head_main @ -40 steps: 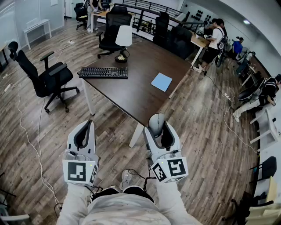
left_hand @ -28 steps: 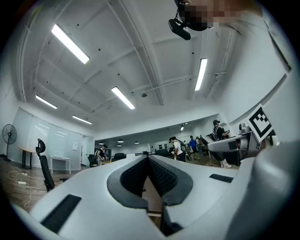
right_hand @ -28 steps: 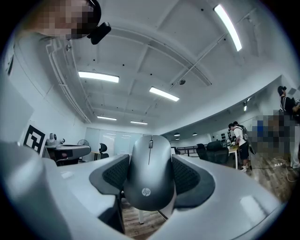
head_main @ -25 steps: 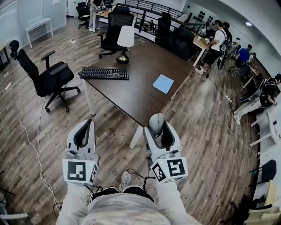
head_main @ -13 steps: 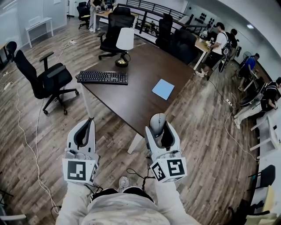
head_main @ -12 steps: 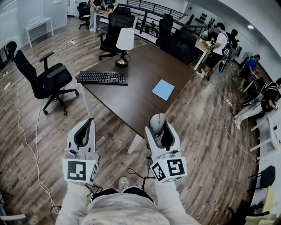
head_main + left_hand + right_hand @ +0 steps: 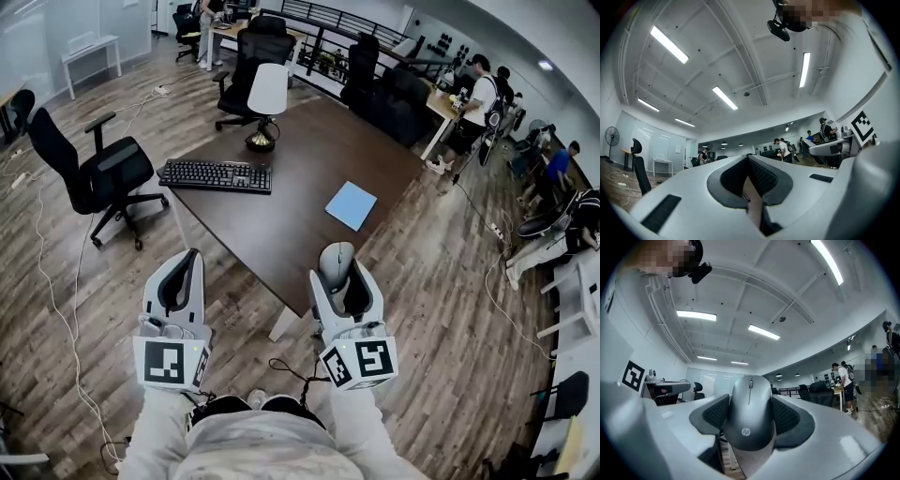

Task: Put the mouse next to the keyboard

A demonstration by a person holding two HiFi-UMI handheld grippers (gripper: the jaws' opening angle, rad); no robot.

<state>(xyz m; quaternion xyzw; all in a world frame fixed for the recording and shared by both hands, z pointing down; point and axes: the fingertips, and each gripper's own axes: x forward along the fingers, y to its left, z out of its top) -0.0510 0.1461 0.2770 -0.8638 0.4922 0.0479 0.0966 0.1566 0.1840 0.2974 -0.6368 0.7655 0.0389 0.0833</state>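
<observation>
Pickup done: grey mouse (image 7: 750, 413) pinched in right hand-held gripper (image 7: 336, 270), held short of the bench (image 7: 309, 150), well apart from keyboard (image 7: 215, 175). Left hand-held gripper (image 7: 184, 276) pressed together, empty. Approach and placing left.

Dark brown wooden table (image 7: 309, 150): bare top between black keyboard (image 7: 215, 175) and light blue flat pad (image 7: 351, 205), open to you. Obstacles: white-shaded lamp on brass base (image 7: 264, 105) just behind keyboard; black office chair (image 7: 105, 169) off table's left edge.
</observation>
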